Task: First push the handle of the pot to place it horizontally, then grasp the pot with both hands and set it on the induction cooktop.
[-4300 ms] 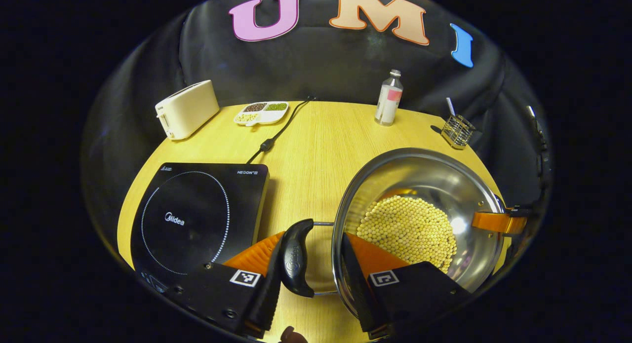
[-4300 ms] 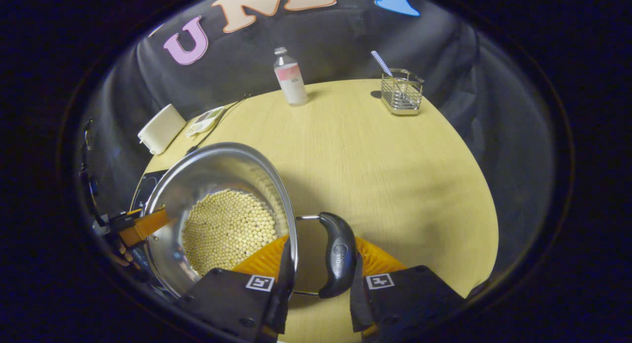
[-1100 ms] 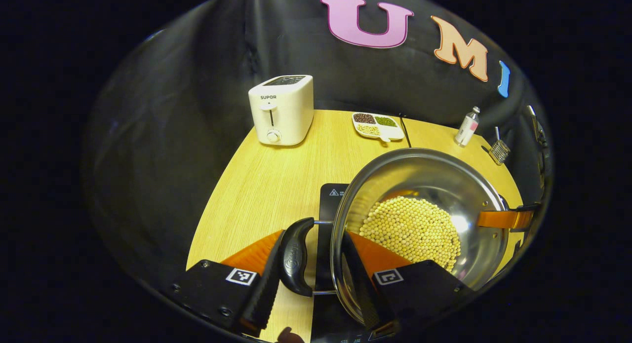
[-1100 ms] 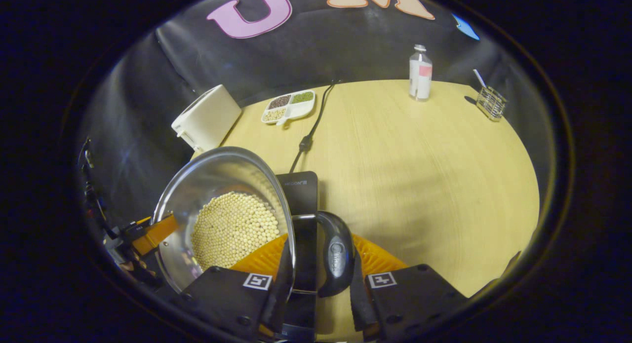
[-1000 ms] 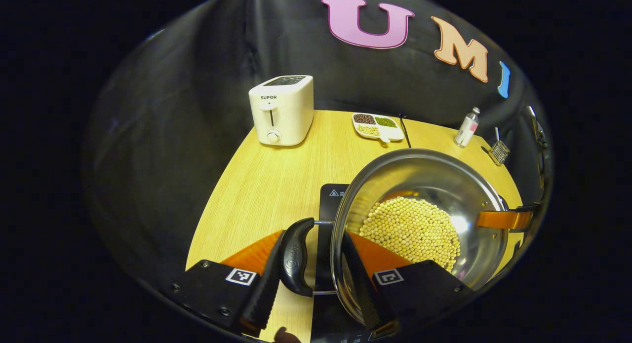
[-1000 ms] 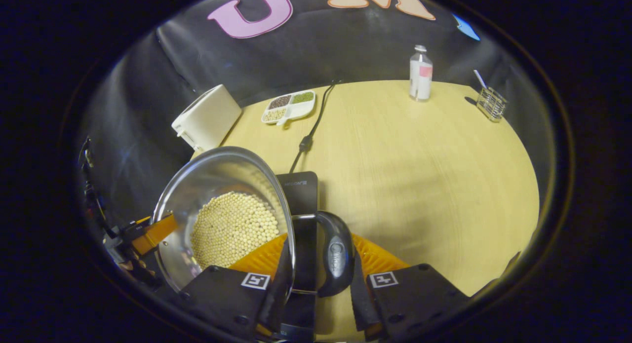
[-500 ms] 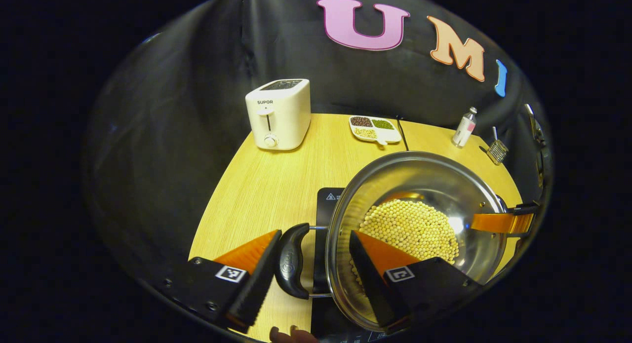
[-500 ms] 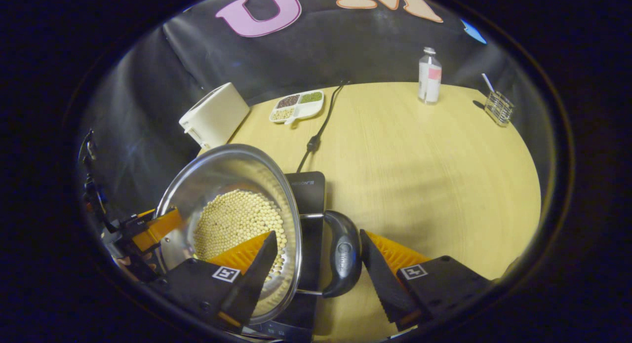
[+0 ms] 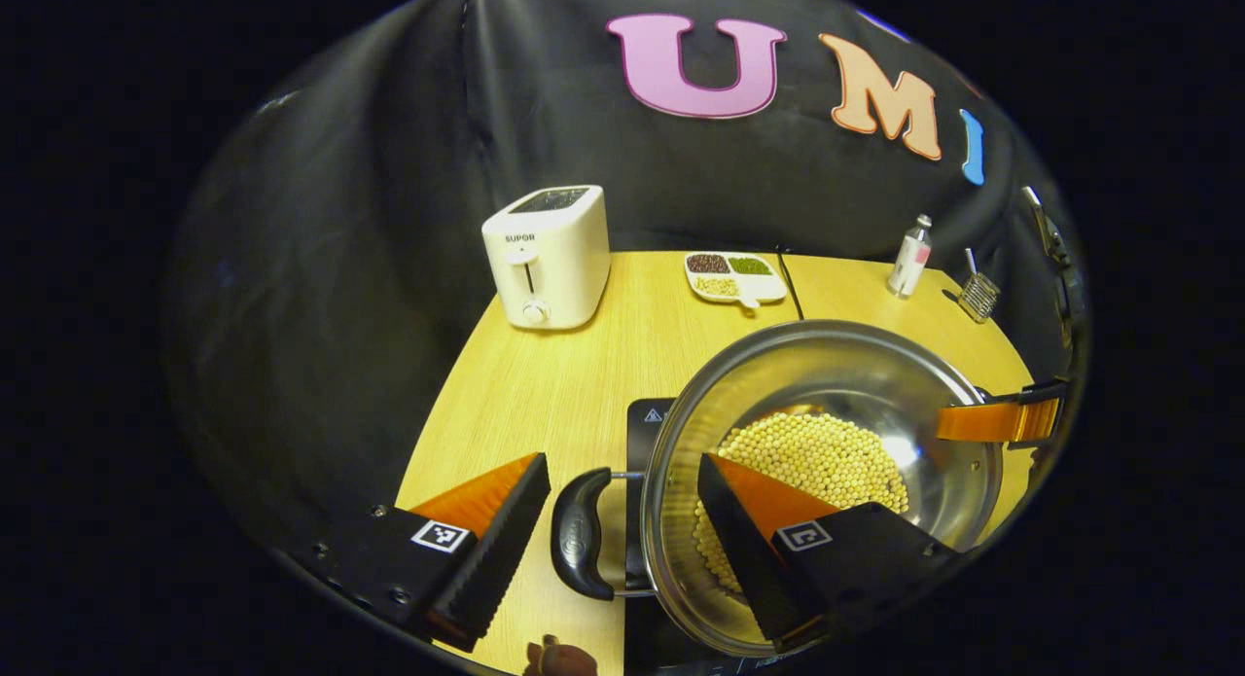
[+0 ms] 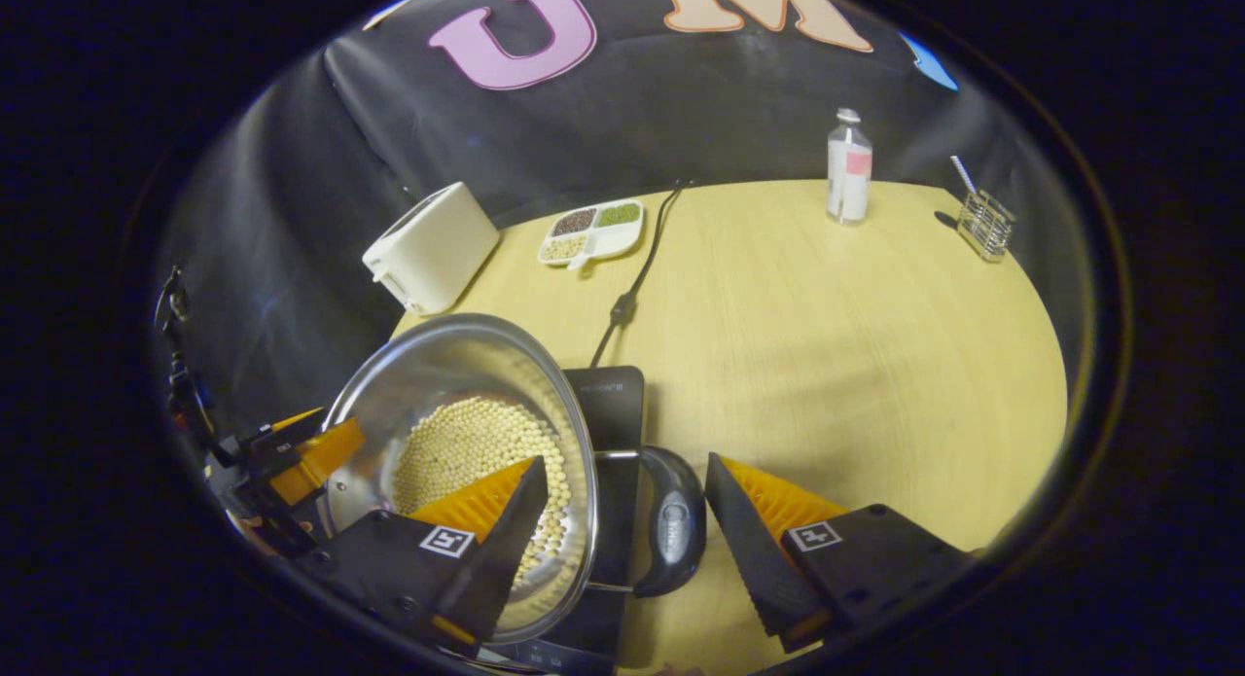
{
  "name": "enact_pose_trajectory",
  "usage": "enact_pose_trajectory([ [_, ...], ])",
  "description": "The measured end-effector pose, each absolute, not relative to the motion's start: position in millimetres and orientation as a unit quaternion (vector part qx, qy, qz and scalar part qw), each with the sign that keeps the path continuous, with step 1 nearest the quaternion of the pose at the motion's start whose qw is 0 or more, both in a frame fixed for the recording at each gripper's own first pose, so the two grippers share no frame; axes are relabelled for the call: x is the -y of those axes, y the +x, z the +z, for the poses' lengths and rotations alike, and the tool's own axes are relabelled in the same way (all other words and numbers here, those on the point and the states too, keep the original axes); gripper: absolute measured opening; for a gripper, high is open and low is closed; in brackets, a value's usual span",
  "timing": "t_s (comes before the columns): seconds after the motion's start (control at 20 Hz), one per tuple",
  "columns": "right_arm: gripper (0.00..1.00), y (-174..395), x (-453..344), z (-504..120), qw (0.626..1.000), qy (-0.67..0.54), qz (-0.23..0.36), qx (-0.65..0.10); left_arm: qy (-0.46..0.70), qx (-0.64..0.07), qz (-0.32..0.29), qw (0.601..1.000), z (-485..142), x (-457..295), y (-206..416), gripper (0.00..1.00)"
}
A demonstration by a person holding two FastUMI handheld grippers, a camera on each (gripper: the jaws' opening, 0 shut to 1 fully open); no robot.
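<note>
1. Left gripper (image 9: pixel 622 530): jaws spread wide, straddling the pot's left handle (image 9: pixel 576 533) and rim, touching neither.
2. Right gripper (image 10: pixel 622 530): jaws likewise spread, either side of the right handle (image 10: pixel 671 532), no contact.
3. Pot (image 9: pixel 827 365) with beans (image 9: pixel 827 457) sits on the induction cooktop (image 10: pixel 608 394), on the tabletop (image 10: pixel 827 326).
4. Both handles lie horizontal.
</note>
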State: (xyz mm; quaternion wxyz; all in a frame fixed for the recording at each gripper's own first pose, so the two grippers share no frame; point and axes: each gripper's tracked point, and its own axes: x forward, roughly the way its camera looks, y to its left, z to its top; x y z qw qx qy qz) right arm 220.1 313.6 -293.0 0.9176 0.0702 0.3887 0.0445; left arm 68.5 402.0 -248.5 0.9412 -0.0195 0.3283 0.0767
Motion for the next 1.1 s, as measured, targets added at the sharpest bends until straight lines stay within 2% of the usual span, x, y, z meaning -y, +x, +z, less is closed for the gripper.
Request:
enact_pose_trajectory([
  [0.2,0.94,229.0,-309.9,-264.0,0.935,0.073,0.052,-0.342,0.001,-0.292,0.090,0.952,-222.6,-406.0,74.0,0.99],
  [0.25,1.00,231.1,-307.7,-253.2,0.940,0.074,0.055,-0.328,0.001,-0.280,0.088,0.956,-212.8,-401.2,76.4,0.99],
  [0.3,0.94,232.3,-304.9,-241.8,0.945,0.073,0.058,-0.315,0.000,-0.265,0.085,0.960,-202.4,-397.0,78.4,0.99],
  [0.55,0.94,229.9,-293.6,-181.2,0.965,0.065,0.084,-0.238,0.003,-0.205,0.083,0.975,-146.8,-366.2,77.7,0.98],
  [0.6,1.00,226.5,-291.9,-166.7,0.968,0.067,0.092,-0.223,0.001,-0.190,0.083,0.978,-133.6,-357.1,77.1,0.98],
  [0.65,0.94,223.6,-288.8,-152.8,0.971,0.067,0.098,-0.206,-0.002,-0.180,0.082,0.980,-121.2,-346.2,76.2,0.98],
  [0.75,0.94,218.2,-276.6,-125.0,0.978,0.059,0.108,-0.171,-0.006,-0.150,0.083,0.985,-93.1,-324.3,74.0,0.98],
  [0.8,1.00,214.9,-269.8,-110.4,0.981,0.050,0.116,-0.150,-0.012,-0.132,0.082,0.988,-78.8,-310.8,73.2,0.99],
  [0.85,0.94,208.3,-264.7,-96.7,0.982,0.039,0.128,-0.134,-0.017,-0.115,0.077,0.990,-63.5,-294.7,73.1,0.98],
  [1.1,0.94,176.7,-202.6,-50.2,0.986,0.005,0.138,-0.090,-0.033,-0.052,0.051,0.997,-8.4,-212.2,61.3,0.98],
])
